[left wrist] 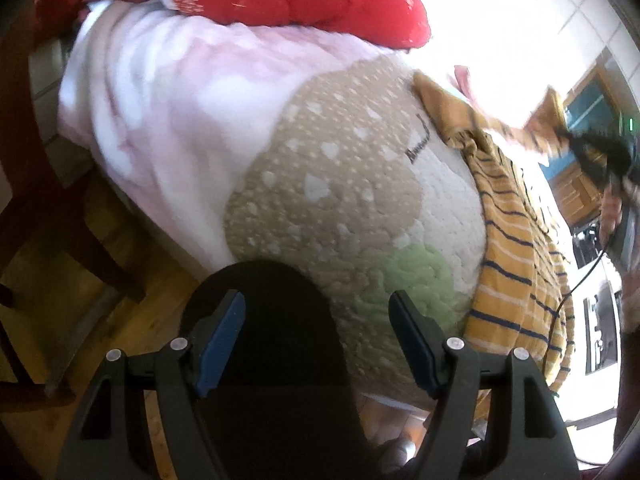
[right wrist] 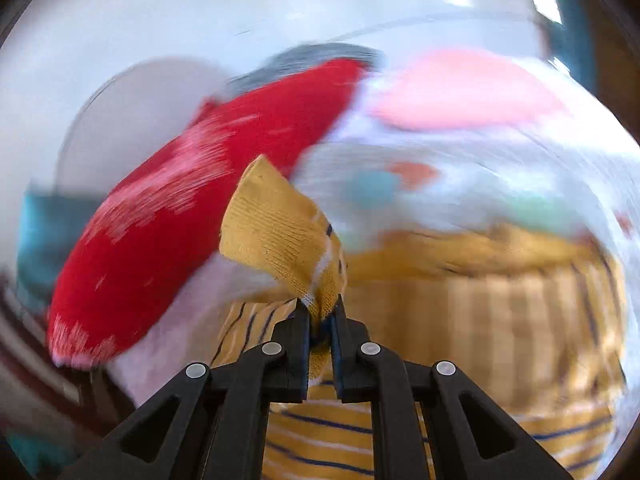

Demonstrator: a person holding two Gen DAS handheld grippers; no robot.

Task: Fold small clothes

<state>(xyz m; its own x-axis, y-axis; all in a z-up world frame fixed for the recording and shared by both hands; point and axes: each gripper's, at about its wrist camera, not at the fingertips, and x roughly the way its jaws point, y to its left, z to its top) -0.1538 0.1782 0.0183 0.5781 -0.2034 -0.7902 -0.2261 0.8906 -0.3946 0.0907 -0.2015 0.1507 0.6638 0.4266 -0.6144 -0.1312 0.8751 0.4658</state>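
Left wrist view shows the striped shirt (left wrist: 516,248) stretched lengthwise along the quilt (left wrist: 320,184), whose dark writing is unreadable, the left gripper (left wrist: 318,338) fingers wide apart and empty, while the right gripper (right wrist: 322,312) fingers pinch a shirt corner.

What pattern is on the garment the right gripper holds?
Mustard yellow garment with thin navy and white stripes; clearest in the left wrist view.

Left wrist view looks up the bed (left wrist: 360,184), right wrist view close, both sharing red pillow (right wrist: 192,216)
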